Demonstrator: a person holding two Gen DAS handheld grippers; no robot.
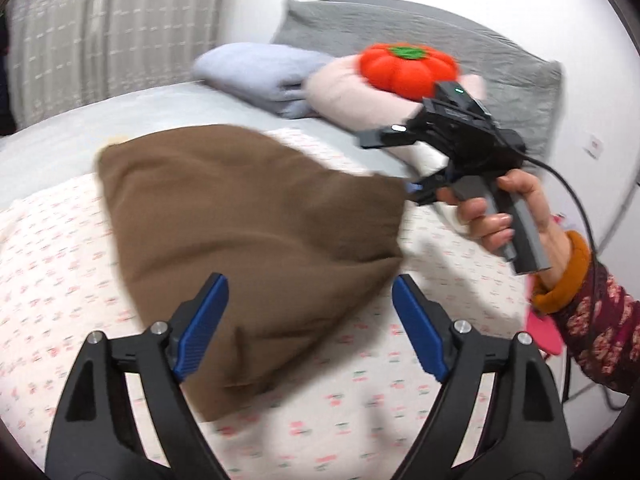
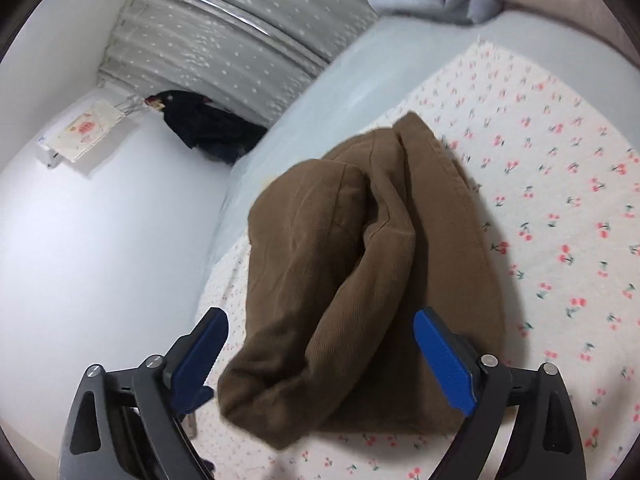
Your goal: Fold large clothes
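1. Our left gripper (image 1: 310, 326) and right gripper (image 2: 320, 360) stand apart, empty
2. The brown garment (image 1: 248, 232) lies folded on the cherry-print sheet (image 1: 60, 280)
3. We judge a careless brush could undo its loose, bulging fold

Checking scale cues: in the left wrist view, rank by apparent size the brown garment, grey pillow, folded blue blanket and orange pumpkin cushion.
1. brown garment, nearest the camera
2. grey pillow
3. folded blue blanket
4. orange pumpkin cushion
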